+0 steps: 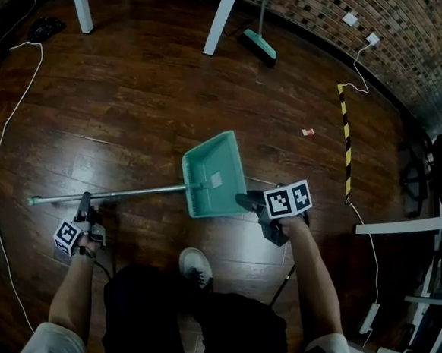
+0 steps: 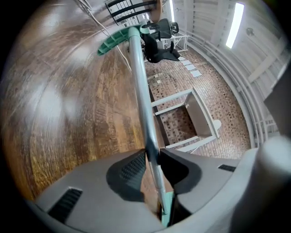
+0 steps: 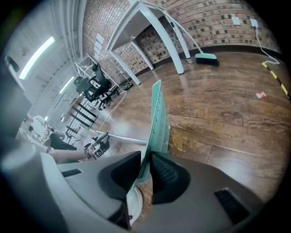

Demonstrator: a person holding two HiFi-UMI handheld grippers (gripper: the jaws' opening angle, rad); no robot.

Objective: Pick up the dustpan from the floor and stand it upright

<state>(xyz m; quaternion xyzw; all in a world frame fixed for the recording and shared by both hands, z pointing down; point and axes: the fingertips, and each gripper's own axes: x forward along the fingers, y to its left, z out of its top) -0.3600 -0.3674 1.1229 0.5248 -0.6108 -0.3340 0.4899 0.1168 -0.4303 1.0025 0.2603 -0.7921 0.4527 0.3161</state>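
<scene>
While dustpan point(image 1: 215, 173) sits low at wood floor point(image 1: 136, 89), just ahead of shoe point(image 1: 196, 265), held at 2 spots. Pinched w/ L gripper point(image 2: 152, 157) on metal handle point(image 2: 138, 82), pads tight on tube. Pinched w/ R gripper point(image 3: 146, 159) on teal pan's near edge, pan tipped on its side. Touching floor or not: can't tell. Broom point(image 1: 260, 42) well apart.

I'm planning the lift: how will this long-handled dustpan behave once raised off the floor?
Probably light: the pan looks like thin plastic. Its rim may flex in the right tool. The long thin handle, pinched by the left tool, looks smooth, so it could twist or slip.
</scene>
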